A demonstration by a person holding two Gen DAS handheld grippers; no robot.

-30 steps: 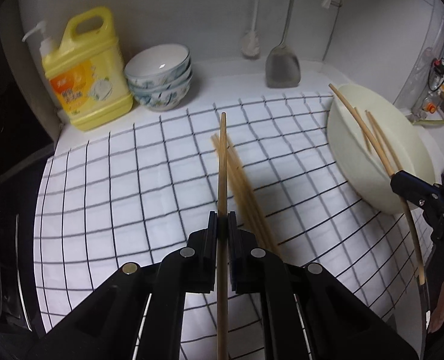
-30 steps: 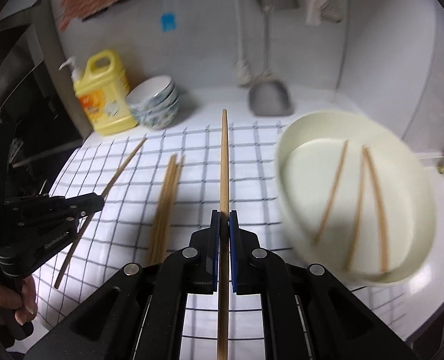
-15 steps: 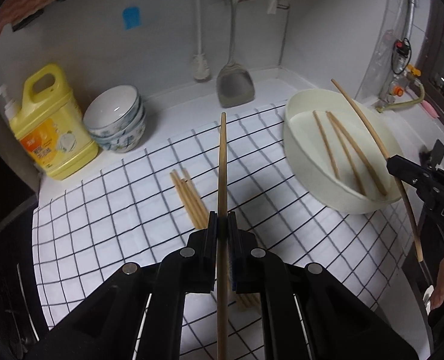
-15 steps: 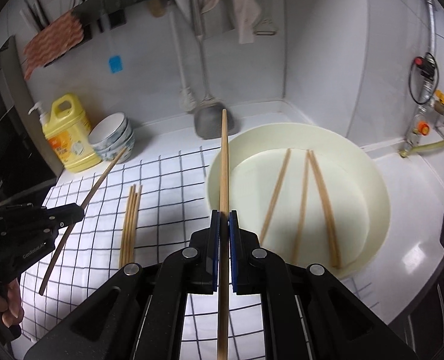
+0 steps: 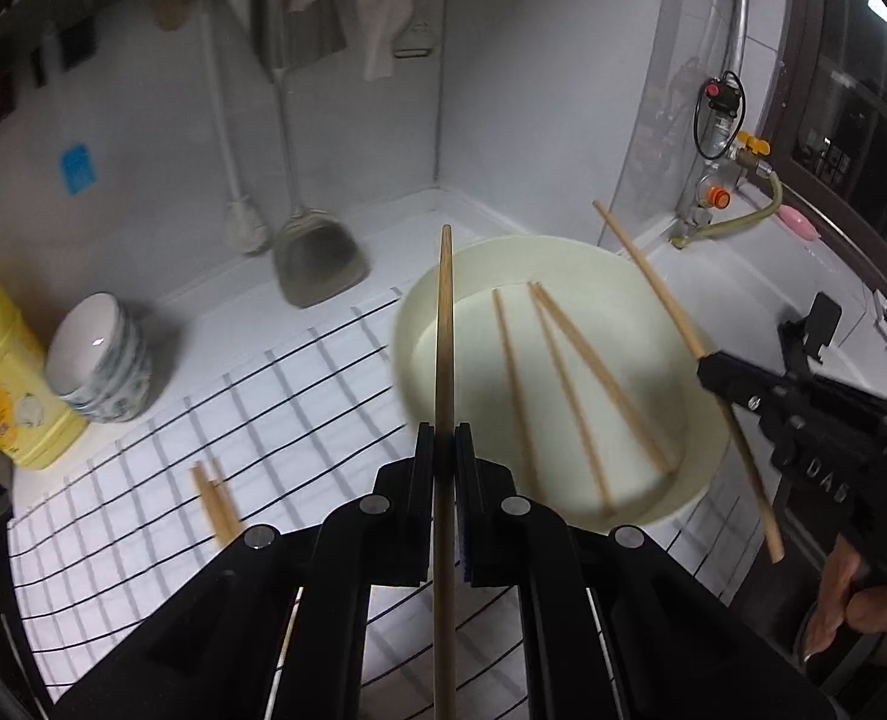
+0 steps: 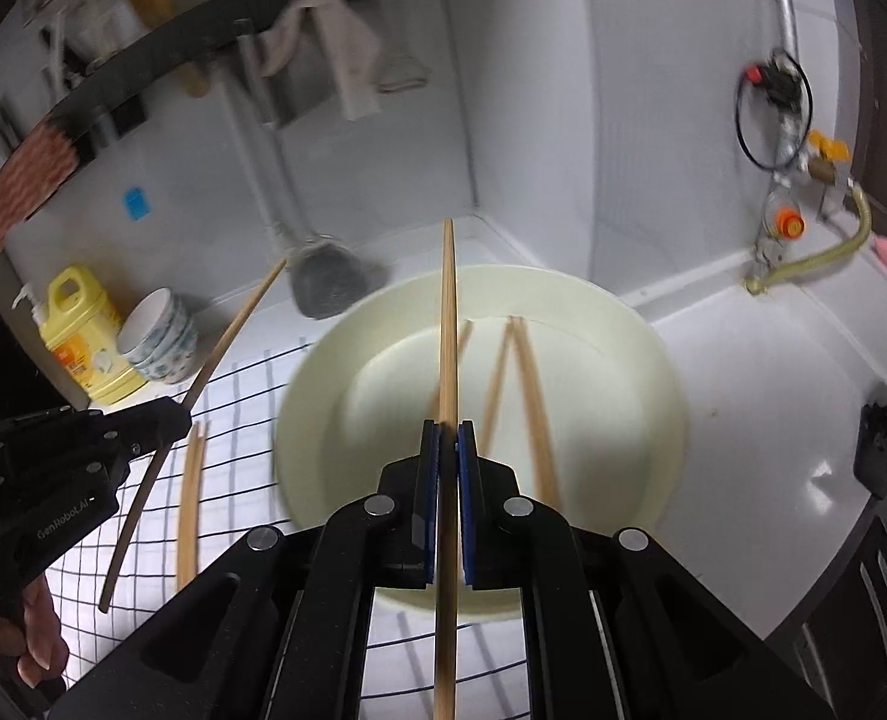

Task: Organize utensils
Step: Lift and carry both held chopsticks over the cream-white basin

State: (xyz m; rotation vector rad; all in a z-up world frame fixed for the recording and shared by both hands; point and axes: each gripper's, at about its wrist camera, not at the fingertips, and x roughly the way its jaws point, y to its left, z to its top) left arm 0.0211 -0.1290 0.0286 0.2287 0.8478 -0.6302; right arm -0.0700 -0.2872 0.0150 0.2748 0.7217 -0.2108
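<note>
Left gripper (image 5: 443,444) pinched slim wooden chopstick (image 5: 443,324) | right gripper (image 6: 448,441) pinched another chopstick (image 6: 448,324) | round cream basin (image 5: 671,276) held three sticks | checked cloth (image 5: 299,384) left.

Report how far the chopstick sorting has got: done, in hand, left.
Done: three chopsticks already lie inside the cream basin. In hand: the left gripper is shut on one chopstick, and the right gripper is shut on another, both held near the basin. Left: a few loose chopsticks remain on the checked cloth; the exact count is unclear because they overlap.
</note>
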